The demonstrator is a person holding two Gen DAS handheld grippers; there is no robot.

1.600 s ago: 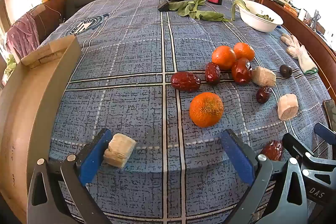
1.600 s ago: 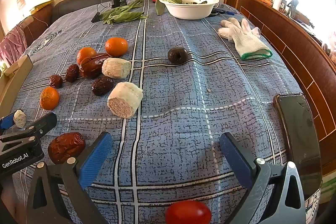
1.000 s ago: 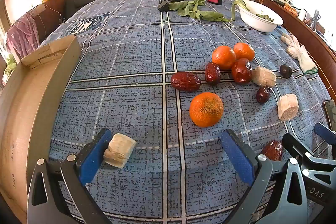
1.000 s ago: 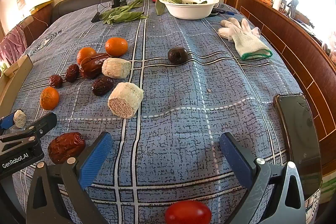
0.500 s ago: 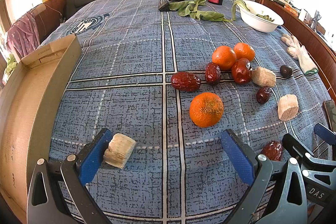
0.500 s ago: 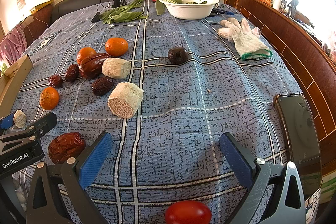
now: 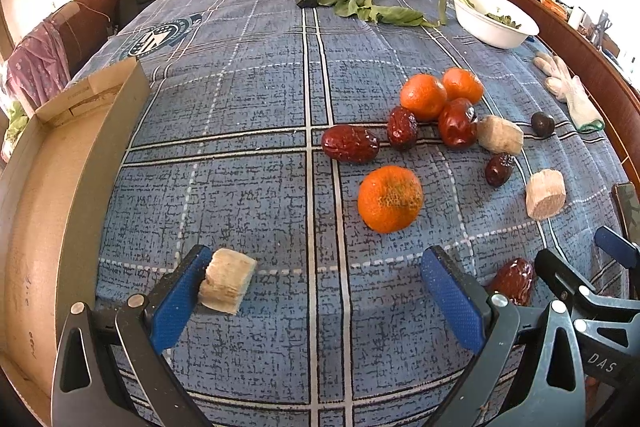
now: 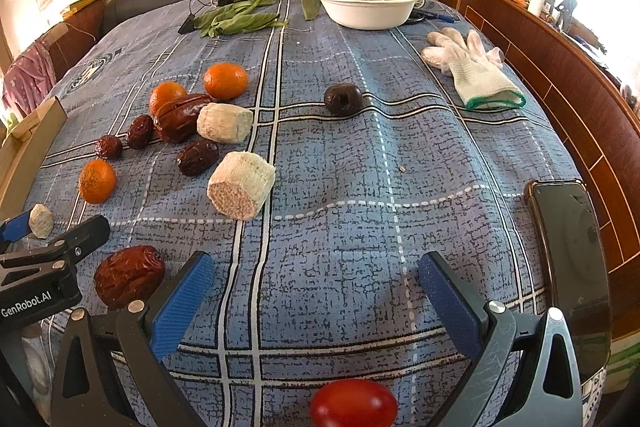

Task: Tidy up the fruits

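Blue plaid cloth [image 7: 248,195] is strewn with fruit beyond the nearest orange [image 7: 390,198]. Both left gripper [image 7: 316,283] and right gripper [image 8: 312,285] are spread, empty. Oranges could be nudged and rolled off-cloth by careless approach.

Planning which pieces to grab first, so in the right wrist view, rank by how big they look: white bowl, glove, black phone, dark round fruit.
1. White bowl and black phone: too similar to rank, and the phone lies nearer the camera.
2. Glove.
3. Dark round fruit.
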